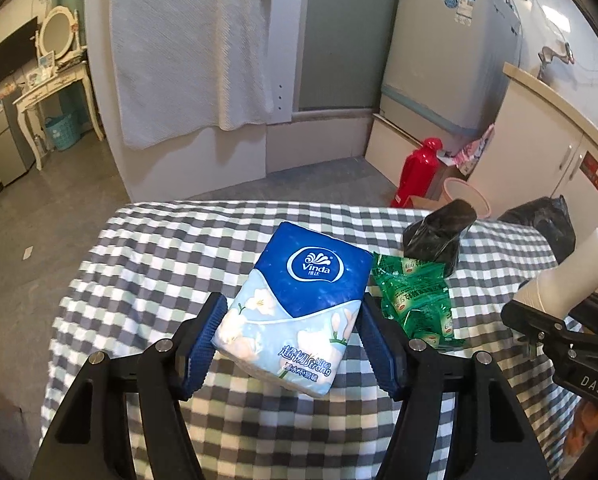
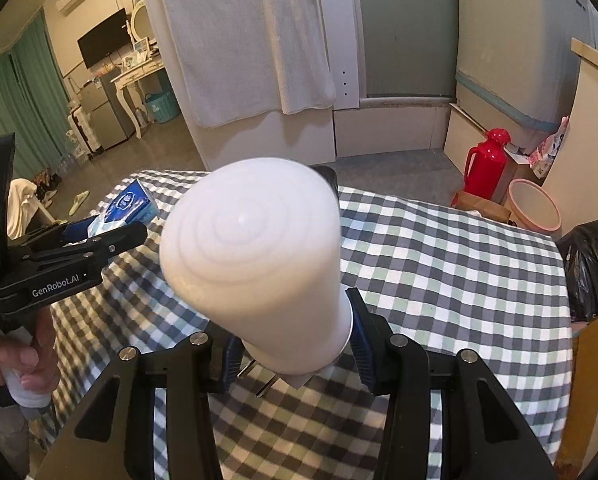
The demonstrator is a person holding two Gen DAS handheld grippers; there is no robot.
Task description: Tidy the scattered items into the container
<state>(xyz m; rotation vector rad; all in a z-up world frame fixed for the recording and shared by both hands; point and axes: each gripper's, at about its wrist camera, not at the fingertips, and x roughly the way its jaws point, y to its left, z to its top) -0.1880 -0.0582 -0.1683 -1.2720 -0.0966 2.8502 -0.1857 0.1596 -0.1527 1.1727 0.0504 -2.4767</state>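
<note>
The left gripper [image 1: 289, 338] clamps a blue tissue pack [image 1: 295, 304] above the checked tablecloth [image 1: 139, 264]. At its 2 o'clock lie green sachets [image 1: 417, 300]. The right gripper [image 2: 295, 346] grips a white bottle [image 2: 255, 256], base pointing forward.

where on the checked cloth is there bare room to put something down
Free: the checked tablecloth left of the Vinda tissue pack, out to its edge, and the wide stretch toward the black bag in the right wrist view. Crowded: green sachets and a black plastic-wrapped item right of the pack.
</note>
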